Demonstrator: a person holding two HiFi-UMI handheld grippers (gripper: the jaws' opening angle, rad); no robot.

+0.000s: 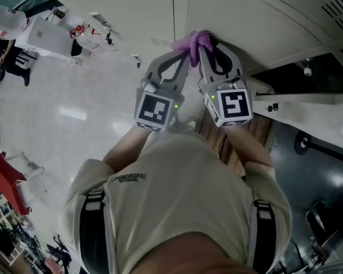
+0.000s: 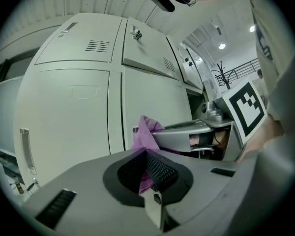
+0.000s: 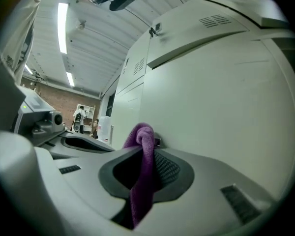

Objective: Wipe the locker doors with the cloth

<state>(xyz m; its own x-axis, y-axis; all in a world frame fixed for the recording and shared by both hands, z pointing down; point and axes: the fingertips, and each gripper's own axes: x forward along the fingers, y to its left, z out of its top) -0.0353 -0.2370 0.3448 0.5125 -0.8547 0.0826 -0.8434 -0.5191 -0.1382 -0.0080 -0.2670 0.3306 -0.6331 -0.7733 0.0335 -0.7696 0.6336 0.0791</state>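
Your head camera looked steeply down past your own chest and forearms. It took in the left gripper (image 1: 182,55) and right gripper (image 1: 207,45) side by side against the locker doors (image 1: 246,10). The camera on each gripper sat low behind its jaws and faced along them, very close to the doors. All three views shared the purple cloth (image 1: 193,40) and the door panels. The left gripper's camera also caught the right gripper just beside it.

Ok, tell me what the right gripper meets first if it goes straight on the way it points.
The locker door, probably. The right gripper is shut on the cloth, and the cloth's bunched end seems already against that door, just ahead.
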